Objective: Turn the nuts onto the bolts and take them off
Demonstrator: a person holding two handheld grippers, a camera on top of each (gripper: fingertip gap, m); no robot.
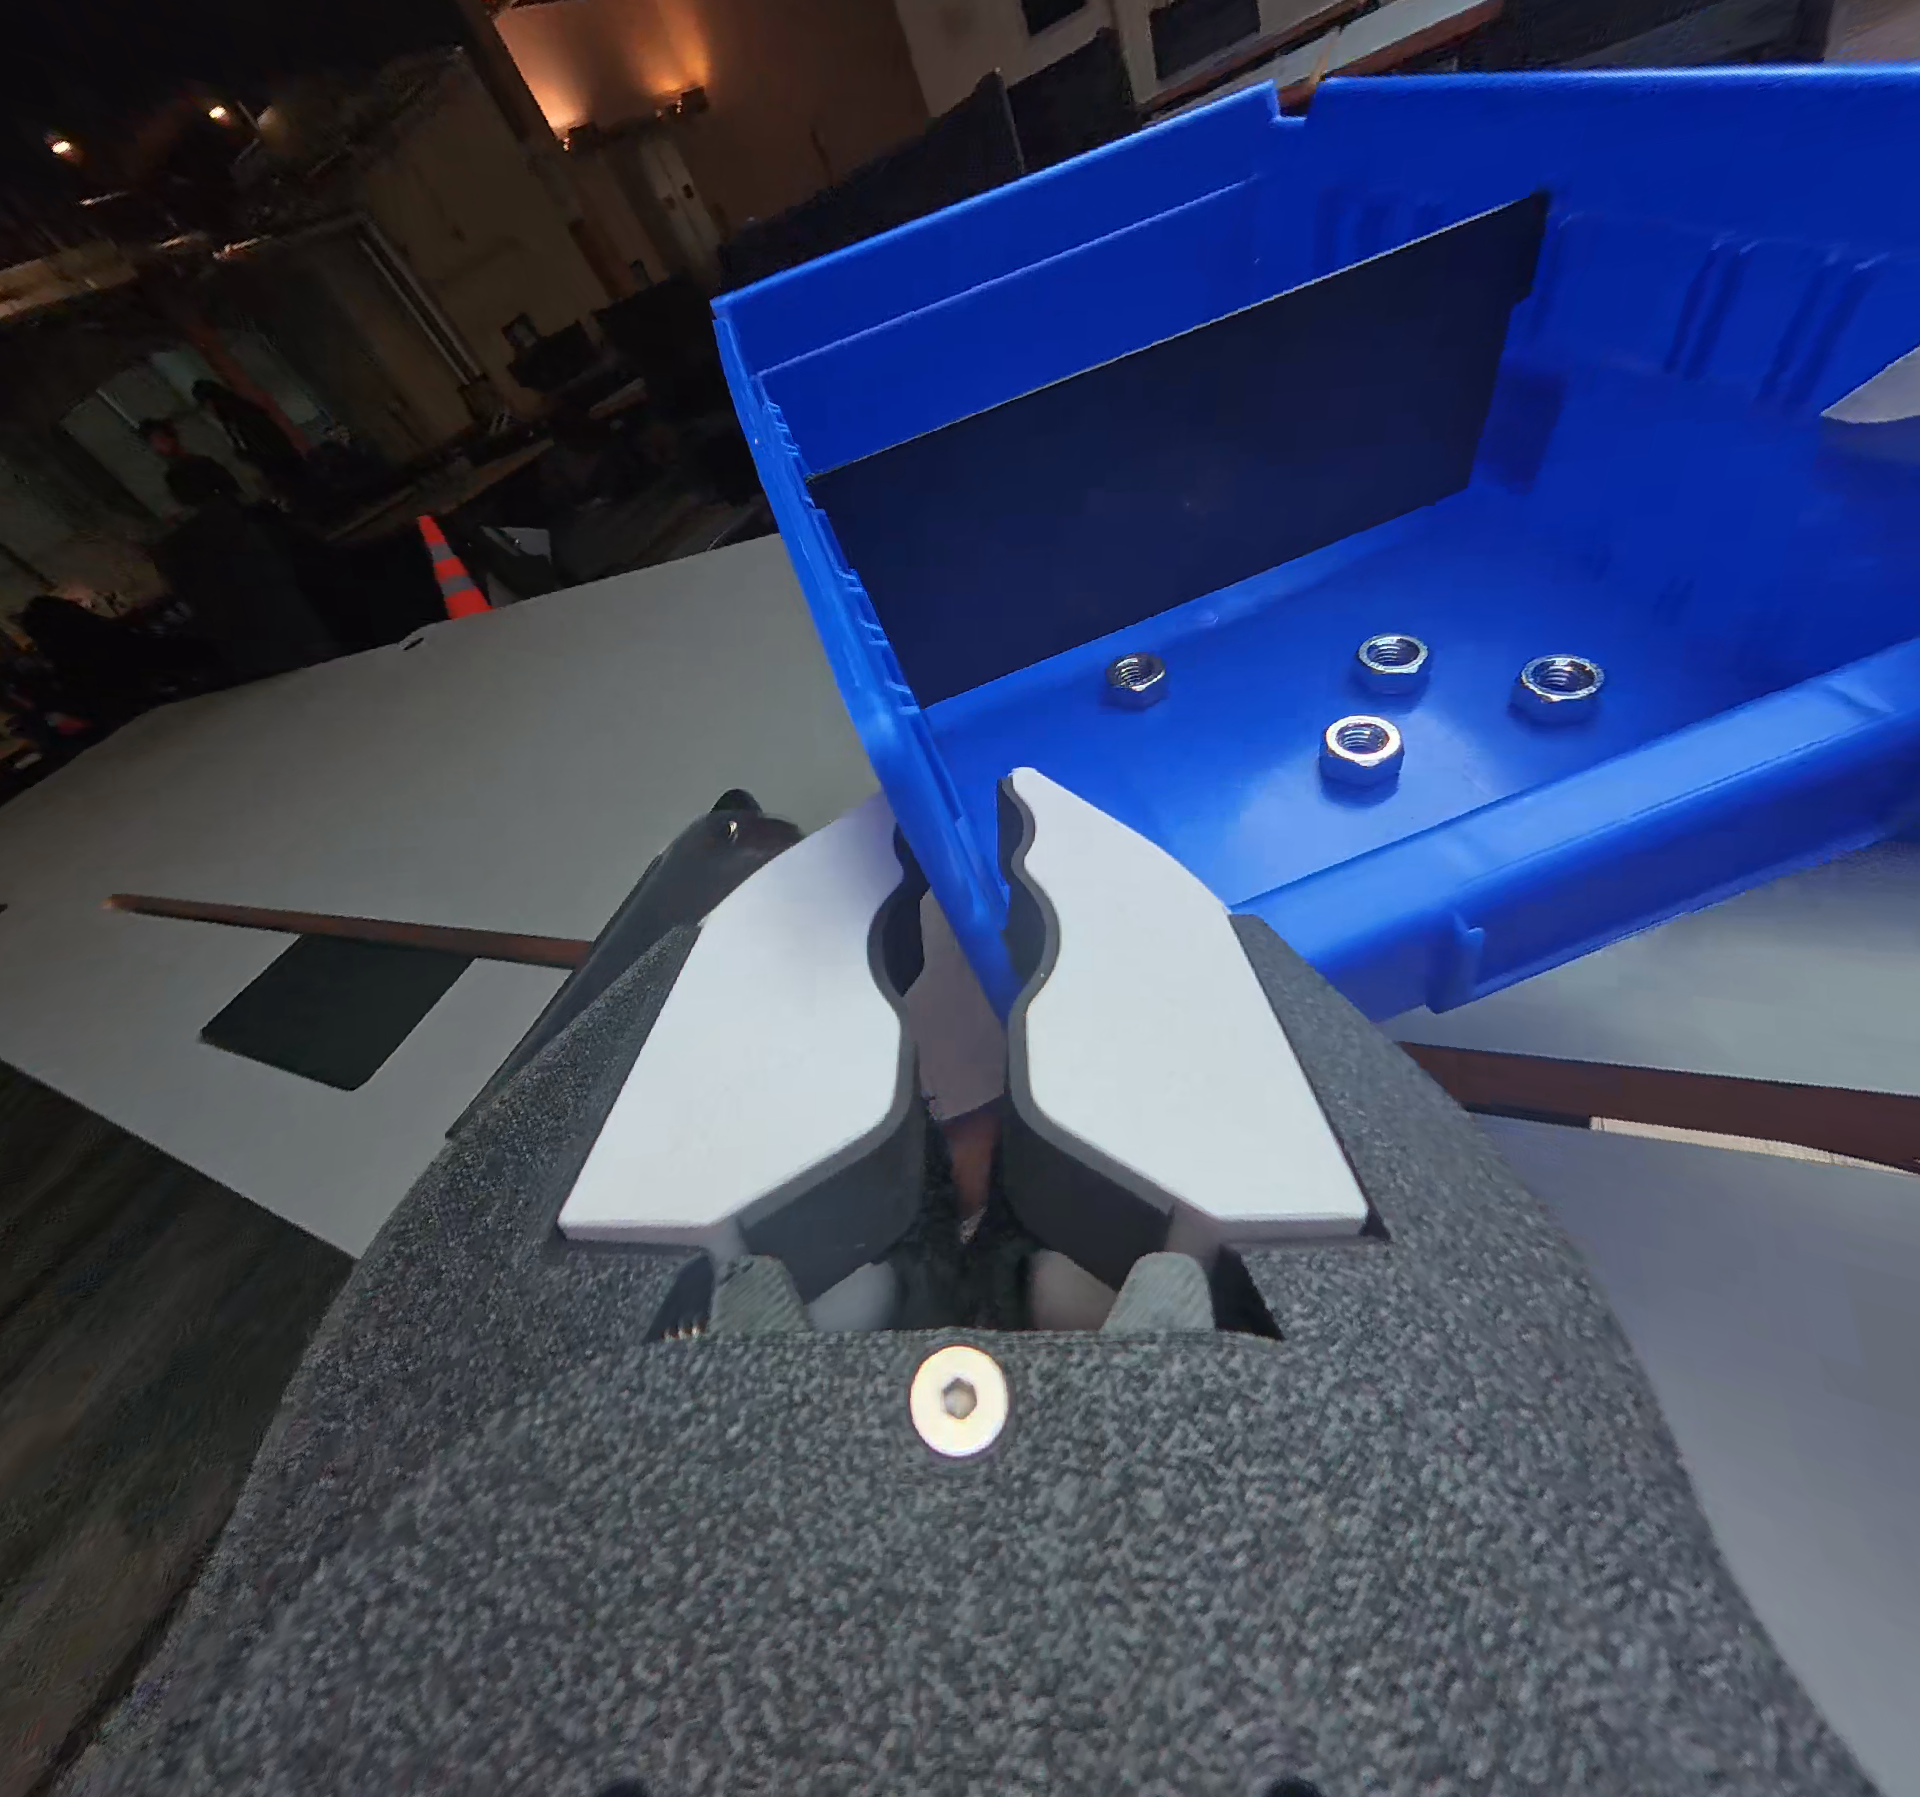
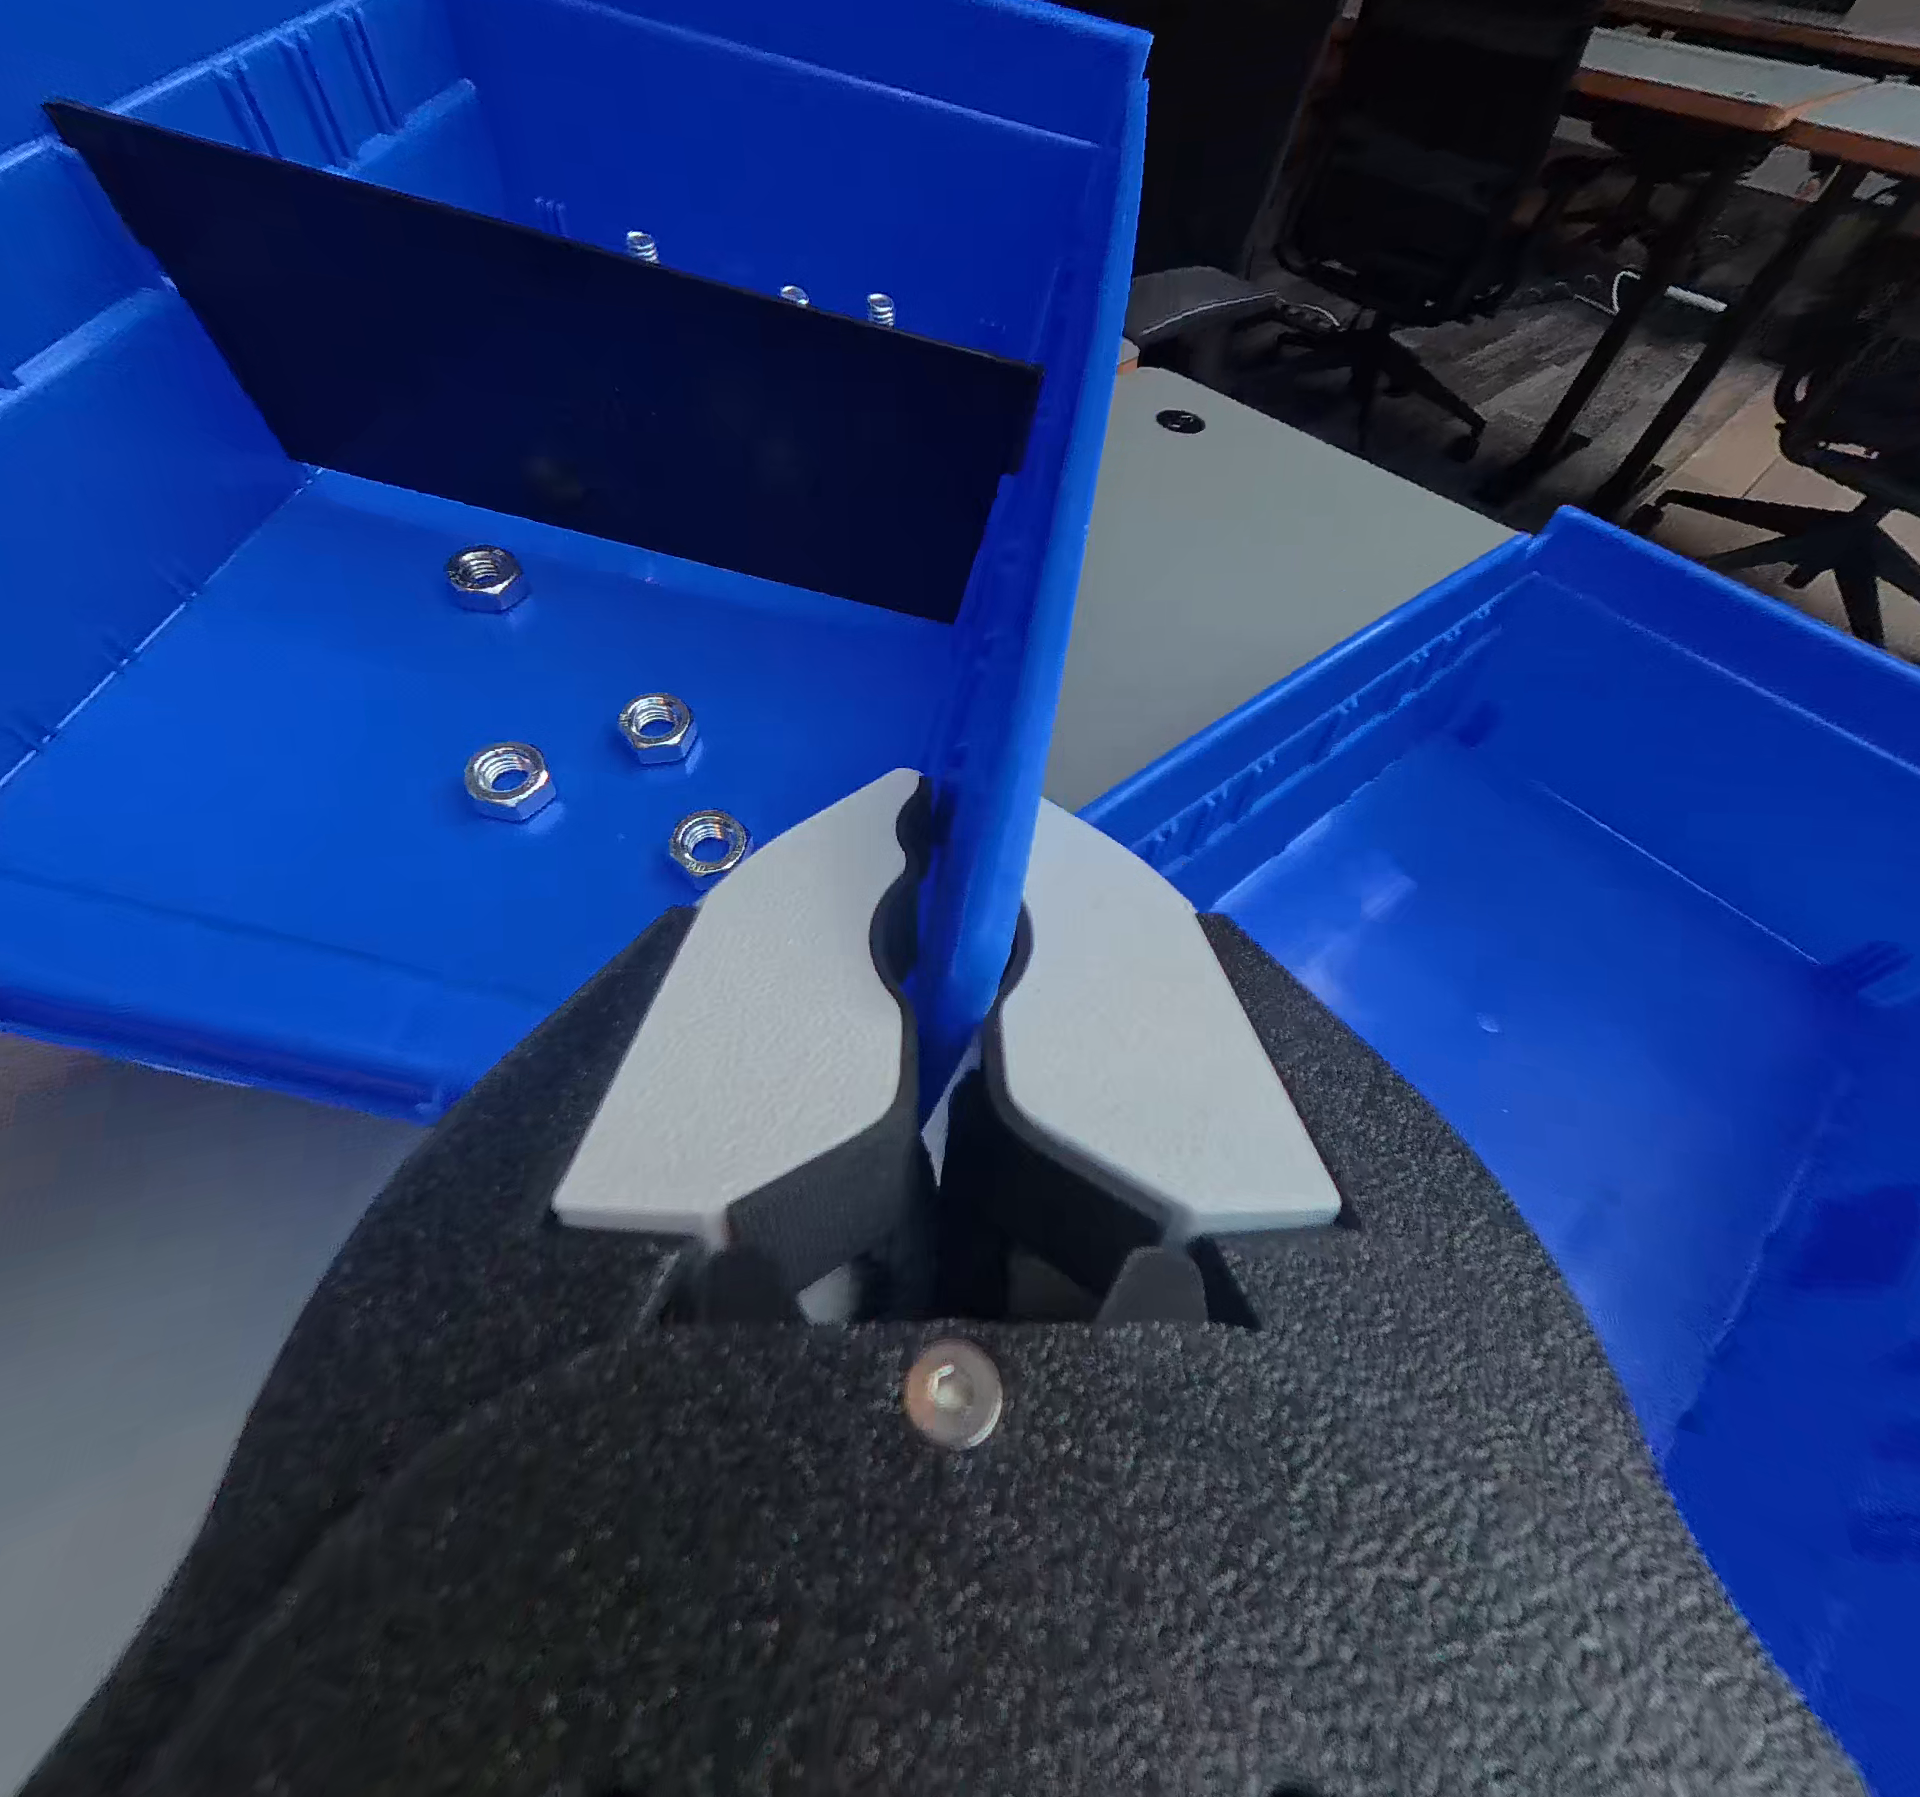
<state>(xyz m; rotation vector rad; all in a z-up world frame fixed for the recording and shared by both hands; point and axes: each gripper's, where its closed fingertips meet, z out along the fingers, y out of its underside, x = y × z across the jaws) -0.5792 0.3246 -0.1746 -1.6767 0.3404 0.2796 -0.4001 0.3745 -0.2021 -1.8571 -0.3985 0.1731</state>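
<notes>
A blue bin [image 1: 1039,313] with a black divider [image 1: 1143,459] stands on the grey table [image 1: 416,791]. Several silver nuts [image 1: 1361,748] lie loose in its front compartment. My left gripper [image 1: 958,843] is shut on the bin's left side wall. In the right wrist view the same bin [image 2: 727,116] and nuts [image 2: 509,779] show. My right gripper [image 2: 971,817] is shut on the bin's right side wall. Threaded bolt tips [image 2: 795,295] stick up behind the divider [image 2: 520,376]; the rest of each bolt is hidden.
A second blue bin [image 2: 1558,916], with nothing visible inside, sits close to the right of the first. A black rectangular patch [image 1: 332,1009] lies on the table at the left. Beyond the table are office chairs [image 2: 1403,189], an orange cone [image 1: 447,573] and people [image 1: 197,469]. About 20 cm separates my left fingertips from my right.
</notes>
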